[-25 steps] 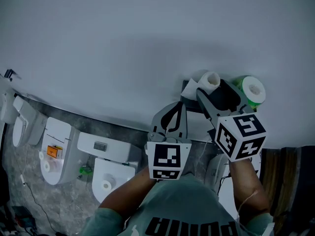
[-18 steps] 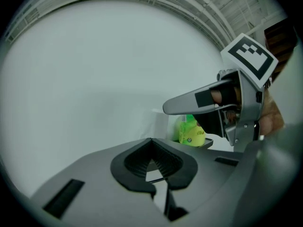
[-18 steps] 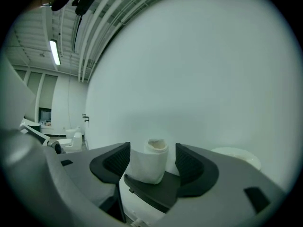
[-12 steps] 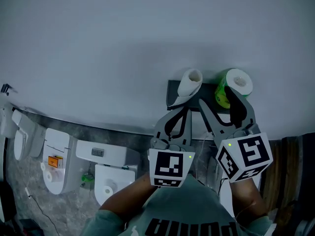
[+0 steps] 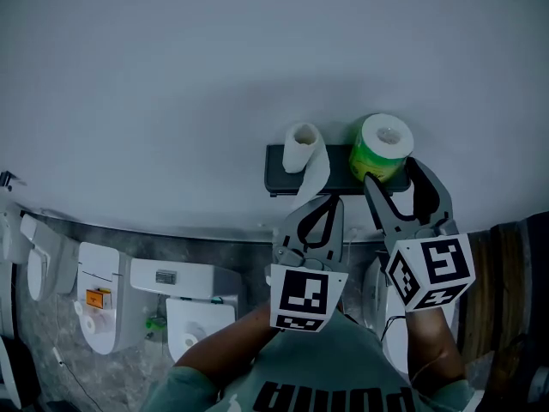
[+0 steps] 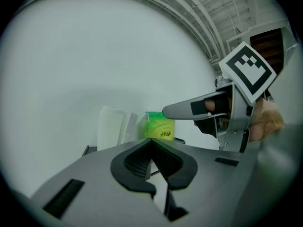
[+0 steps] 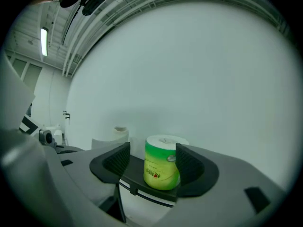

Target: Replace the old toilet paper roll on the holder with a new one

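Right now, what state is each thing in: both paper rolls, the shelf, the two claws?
Wall shelf: carries both rolls.
White toilet paper roll: upright, unwrapped, tail hanging over the shelf's front.
Green-wrapped toilet paper roll: upright, wrapper on.
Left gripper: shut, empty.
Right gripper: open, straddling the green-wrapped roll.

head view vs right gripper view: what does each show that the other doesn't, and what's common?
Head view only: the grey floor, the person's shirt, the right tool seen from outside with its marker cube, and the white roll with its loose tail hanging past the black shelf.
Right gripper view only: the ceiling with a lit strip light, and a gap between the green-wrapped roll and the open tool's jaw at that view's left.
Both: green-wrapped roll, white roll, black shelf, white wall.
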### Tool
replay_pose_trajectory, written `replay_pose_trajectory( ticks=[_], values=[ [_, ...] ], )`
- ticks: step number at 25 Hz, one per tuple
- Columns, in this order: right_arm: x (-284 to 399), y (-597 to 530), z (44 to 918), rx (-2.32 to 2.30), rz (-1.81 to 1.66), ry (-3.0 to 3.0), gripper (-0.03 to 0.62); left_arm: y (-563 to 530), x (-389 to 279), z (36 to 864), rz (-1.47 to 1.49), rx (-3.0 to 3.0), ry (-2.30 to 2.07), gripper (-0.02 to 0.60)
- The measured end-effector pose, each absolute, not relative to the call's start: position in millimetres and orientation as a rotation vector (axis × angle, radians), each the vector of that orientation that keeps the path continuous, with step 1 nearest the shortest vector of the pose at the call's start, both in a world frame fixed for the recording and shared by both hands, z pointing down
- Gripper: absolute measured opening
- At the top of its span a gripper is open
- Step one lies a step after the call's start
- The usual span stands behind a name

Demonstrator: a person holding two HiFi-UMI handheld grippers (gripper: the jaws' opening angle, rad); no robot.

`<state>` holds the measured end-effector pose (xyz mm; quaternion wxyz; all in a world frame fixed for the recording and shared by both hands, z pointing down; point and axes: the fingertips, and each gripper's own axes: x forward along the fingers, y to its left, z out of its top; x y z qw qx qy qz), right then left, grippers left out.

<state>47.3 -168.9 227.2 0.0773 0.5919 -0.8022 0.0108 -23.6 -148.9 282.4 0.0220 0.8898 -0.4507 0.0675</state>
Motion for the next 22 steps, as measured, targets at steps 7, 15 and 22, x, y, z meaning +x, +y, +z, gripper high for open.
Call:
replay_pose_trajectory(
  ticks=[7, 15, 22],
  values=[
    [63.1, -183.1, 248.4, 1.769, 0.08, -2.369, 0.354, -146.1, -10.3, 288.5, 0.241, 2.764, -1.383, 0.008],
    [63.8, -203.9, 265.1, 1.738, 0.143, -2.39, 0.415, -158.2, -14.4, 285.4, 0.247, 2.731, -1.472, 0.008],
    [63.7, -220.5, 271.5, 1.733, 0.171, -2.395, 0.417, -166.6, -15.6, 288.4, 0.263, 2.703, -1.511, 0.008]
  ],
)
